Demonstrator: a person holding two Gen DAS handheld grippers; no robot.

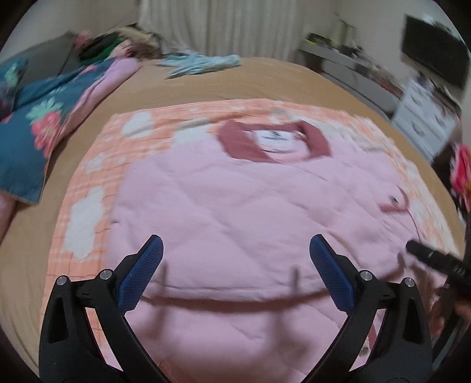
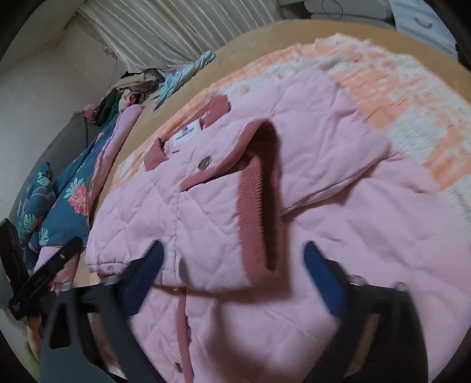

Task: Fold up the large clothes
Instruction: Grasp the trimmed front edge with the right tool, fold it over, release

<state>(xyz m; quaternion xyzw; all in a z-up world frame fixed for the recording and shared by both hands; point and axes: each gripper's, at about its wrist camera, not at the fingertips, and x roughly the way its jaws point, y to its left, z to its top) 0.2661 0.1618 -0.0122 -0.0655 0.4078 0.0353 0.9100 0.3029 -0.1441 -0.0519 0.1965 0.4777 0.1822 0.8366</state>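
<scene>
Pink quilted jacket (image 1: 223, 206) spread flat on an orange-and-white checked blanket (image 1: 88, 188), itself laid over a tan bedcover (image 1: 265, 79). Dark pink collar (image 1: 318, 138) at the far end, one sleeve folded across the front with its ribbed cuff (image 2: 253, 212) lying near the snap buttons. Left gripper (image 1: 235, 271) hovering above the jacket's near part, blue pads spread wide, nothing between them. Right gripper (image 2: 232, 280) low over the folded sleeve, jaws apart on either side of the cuff, pads not pressing on the cloth. Floral teal pillow (image 1: 32, 126) at the bed's left edge, pale blue garment (image 1: 203, 63) farther back near the curtain (image 1: 217, 26).
</scene>
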